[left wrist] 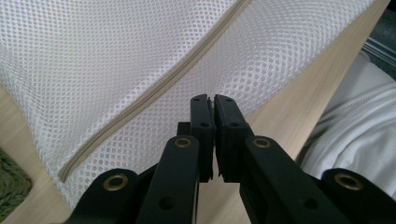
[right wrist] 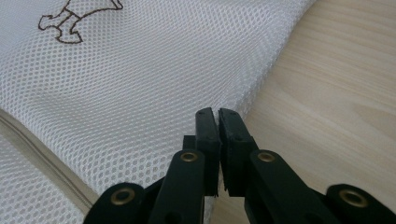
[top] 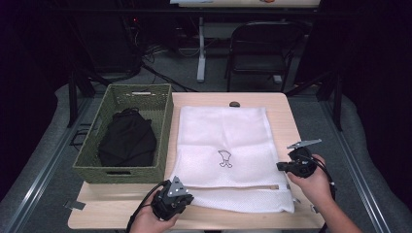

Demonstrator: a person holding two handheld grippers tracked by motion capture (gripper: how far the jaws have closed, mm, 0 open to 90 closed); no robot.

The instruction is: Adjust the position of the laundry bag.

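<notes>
High view: closed tongs beside mesh bag.

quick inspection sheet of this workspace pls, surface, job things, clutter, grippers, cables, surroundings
surface: light wooden table, bare along its edges.
job's things: white mesh laundry bag lies flat in the middle, with a beige zipper near the front edge and a small dark drawing on top.
clutter: green woven basket at the left holds a black cloth bundle; a small dark object sits at the far edge.
grippers: left gripper shut, at the bag's near left corner; right gripper shut, at the bag's right edge; no mesh seen between the jaws.
cables: a black cable trails from the left gripper.
surroundings: folding chair, desk leg, grey floor.
</notes>
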